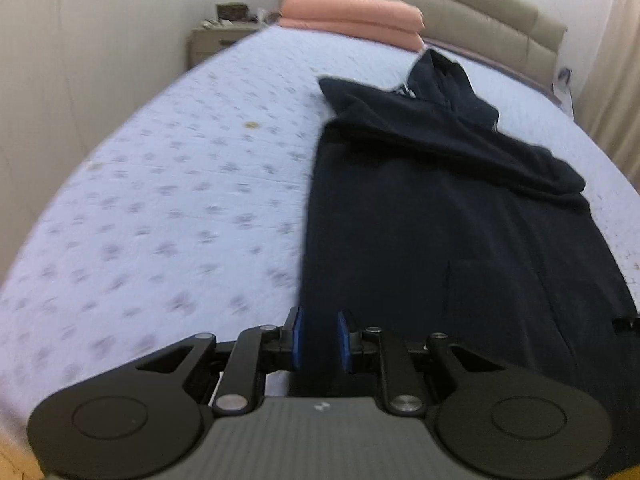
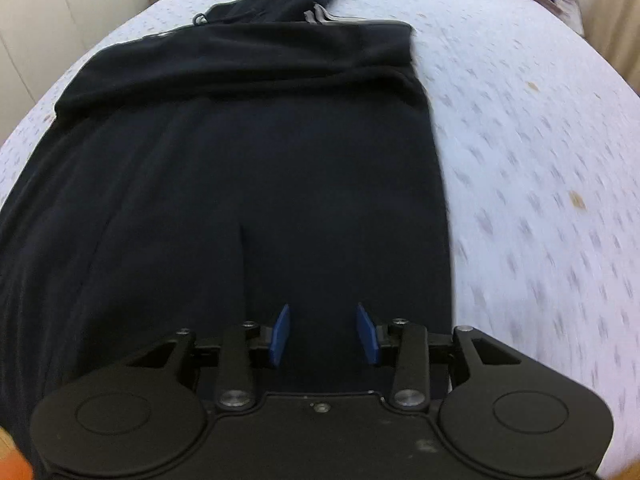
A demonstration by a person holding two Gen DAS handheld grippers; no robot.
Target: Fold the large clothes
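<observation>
Navy fleece hooded sweatshirt (image 1: 460, 208) lies lengthwise at frame centre on my pale floral bedsheet (image 1: 160, 200); sleeves look folded across already, lengthwise folds remain; left gripper (image 1: 320, 342) narrow, whether pinching hem I cannot tell; right gripper (image 2: 324, 334) parted, empty.

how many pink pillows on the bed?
2. Both pink pillows are stacked at the head of the bed, left of the dark hoodie: upper pillow on lower pillow. More could be hidden behind them.
</observation>
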